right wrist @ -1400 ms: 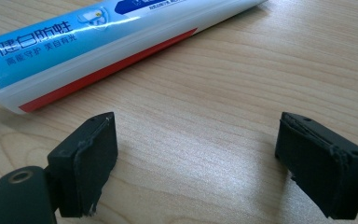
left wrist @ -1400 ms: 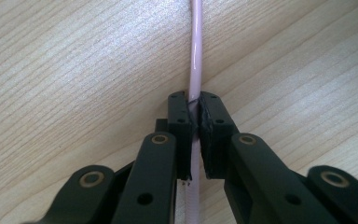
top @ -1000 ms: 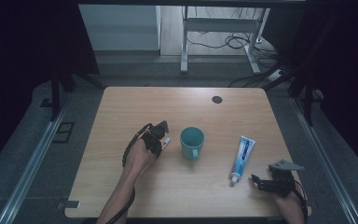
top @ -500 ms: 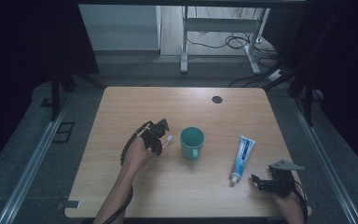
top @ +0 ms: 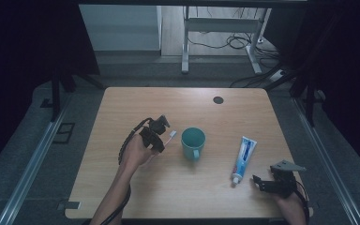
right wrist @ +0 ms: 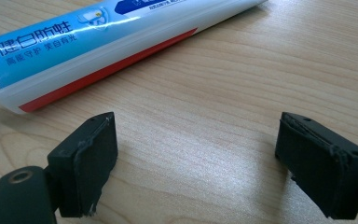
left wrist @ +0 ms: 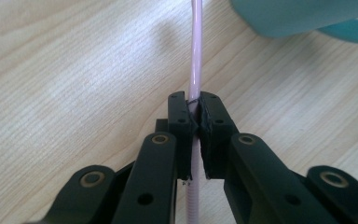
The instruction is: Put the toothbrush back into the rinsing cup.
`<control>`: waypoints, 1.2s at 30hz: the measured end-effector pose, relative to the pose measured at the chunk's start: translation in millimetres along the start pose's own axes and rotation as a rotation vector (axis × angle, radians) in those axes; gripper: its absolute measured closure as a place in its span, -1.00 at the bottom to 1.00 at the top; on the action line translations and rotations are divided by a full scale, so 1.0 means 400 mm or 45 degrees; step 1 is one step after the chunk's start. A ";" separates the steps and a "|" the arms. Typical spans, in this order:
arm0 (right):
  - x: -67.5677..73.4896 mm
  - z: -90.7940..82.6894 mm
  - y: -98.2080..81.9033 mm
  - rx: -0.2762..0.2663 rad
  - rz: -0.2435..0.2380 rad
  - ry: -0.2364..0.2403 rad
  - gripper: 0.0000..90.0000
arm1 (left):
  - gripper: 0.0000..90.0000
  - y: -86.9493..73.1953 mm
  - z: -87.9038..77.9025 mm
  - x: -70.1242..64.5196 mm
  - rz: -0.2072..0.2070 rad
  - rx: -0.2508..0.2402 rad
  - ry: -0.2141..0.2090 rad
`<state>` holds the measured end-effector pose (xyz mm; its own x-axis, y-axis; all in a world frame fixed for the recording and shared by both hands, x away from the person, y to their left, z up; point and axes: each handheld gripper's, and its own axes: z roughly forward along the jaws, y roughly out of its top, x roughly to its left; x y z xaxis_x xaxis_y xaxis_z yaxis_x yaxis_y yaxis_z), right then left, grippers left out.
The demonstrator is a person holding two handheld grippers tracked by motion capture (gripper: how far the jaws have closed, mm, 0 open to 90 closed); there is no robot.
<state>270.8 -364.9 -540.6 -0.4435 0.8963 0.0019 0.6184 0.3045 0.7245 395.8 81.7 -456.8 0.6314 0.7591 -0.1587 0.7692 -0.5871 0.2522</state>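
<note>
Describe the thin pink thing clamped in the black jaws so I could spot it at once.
Find the teal mug near the middle of the wooden table. Just to its left, the left gripper is shut on a toothbrush that points toward the mug. It is a slim pale pink stick, unlike the flat blue-and-white toothpaste tube beyond the mug.

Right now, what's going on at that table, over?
Left hand-held gripper shut on pink toothbrush, beside teal mug. Right hand-held gripper open, empty, near toothpaste tube. Nothing between toothbrush and mug.
</note>
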 end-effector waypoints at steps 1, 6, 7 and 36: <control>0.000 0.000 0.000 0.000 0.000 0.000 -0.72 | 0.87 0.000 -0.011 -0.002 0.026 -0.014 0.000; 0.000 0.000 0.000 0.000 0.001 0.000 -0.72 | 0.87 0.001 -0.032 -0.012 0.046 -0.063 -0.013; 0.000 0.000 0.000 0.000 0.001 0.000 -0.72 | 0.87 0.001 -0.032 -0.012 0.046 -0.063 -0.013; 0.000 0.000 0.000 -0.001 -0.002 0.000 -0.72 | 0.87 0.006 -0.146 -0.058 0.205 -0.418 -0.043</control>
<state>270.9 -364.9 -540.7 -0.4442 0.8959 0.0010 0.6172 0.3052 0.7252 377.4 79.2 -396.8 0.7490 0.6512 -0.1223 0.5907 -0.5726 0.5685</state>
